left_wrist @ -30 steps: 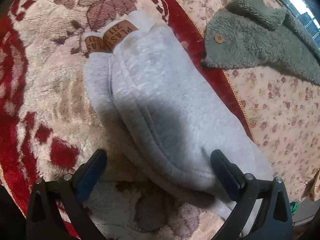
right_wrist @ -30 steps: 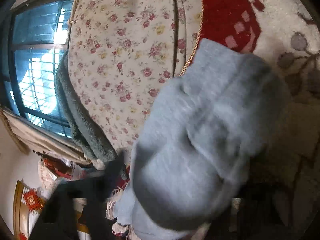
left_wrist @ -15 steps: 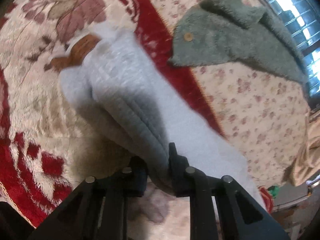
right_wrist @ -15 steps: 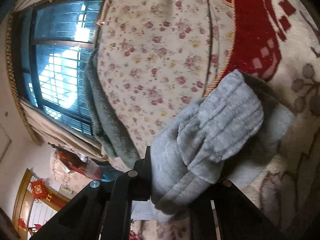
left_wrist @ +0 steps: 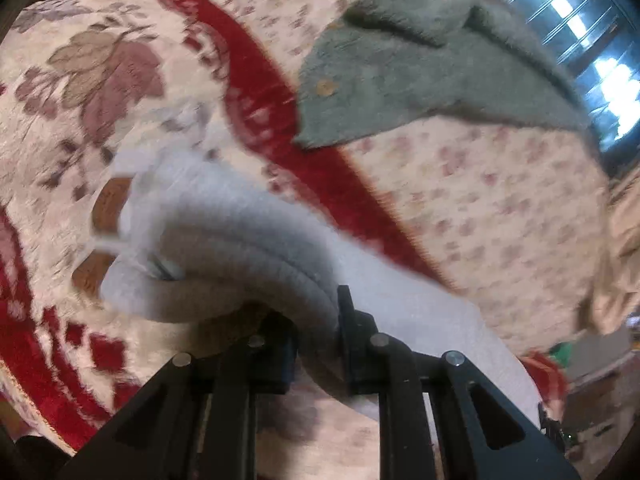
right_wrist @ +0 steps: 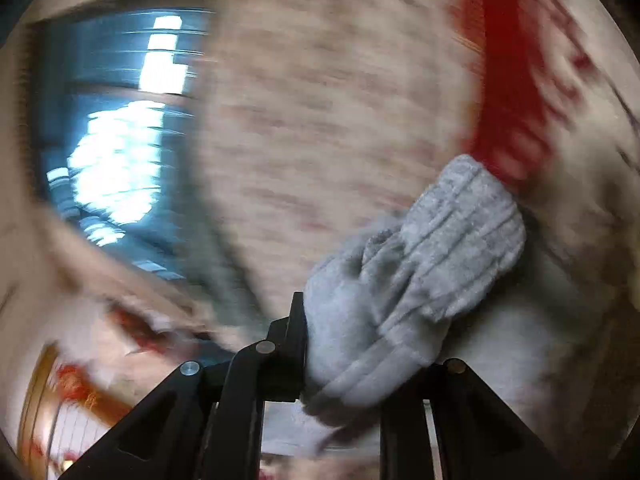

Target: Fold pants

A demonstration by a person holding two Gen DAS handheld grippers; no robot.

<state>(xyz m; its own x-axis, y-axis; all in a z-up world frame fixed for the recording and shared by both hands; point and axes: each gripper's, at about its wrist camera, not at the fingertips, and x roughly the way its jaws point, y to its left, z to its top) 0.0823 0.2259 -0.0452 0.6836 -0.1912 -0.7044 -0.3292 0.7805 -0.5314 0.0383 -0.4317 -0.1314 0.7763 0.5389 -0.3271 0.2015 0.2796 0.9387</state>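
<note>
The grey sweatpants (left_wrist: 240,240) lie doubled over on a cream and red floral blanket (left_wrist: 100,80), with a brown waist label (left_wrist: 110,204) at their far left end. My left gripper (left_wrist: 316,344) is shut on the thick folded edge of the pants and holds it raised off the blanket. In the right wrist view my right gripper (right_wrist: 360,364) is shut on the ribbed cuff end of the pants (right_wrist: 440,256), also lifted. That view is blurred by motion.
A green fleece garment with a wooden button (left_wrist: 420,72) lies on the flowered bedsheet (left_wrist: 500,184) beyond the blanket's red border. A bright window (right_wrist: 116,152) is behind the bed. Furniture and clutter sit at the bed's far right edge (left_wrist: 580,380).
Both grippers closed on the pants about half a second ago. Since then both have lifted their ends off the blanket, and the right one is swinging fast.
</note>
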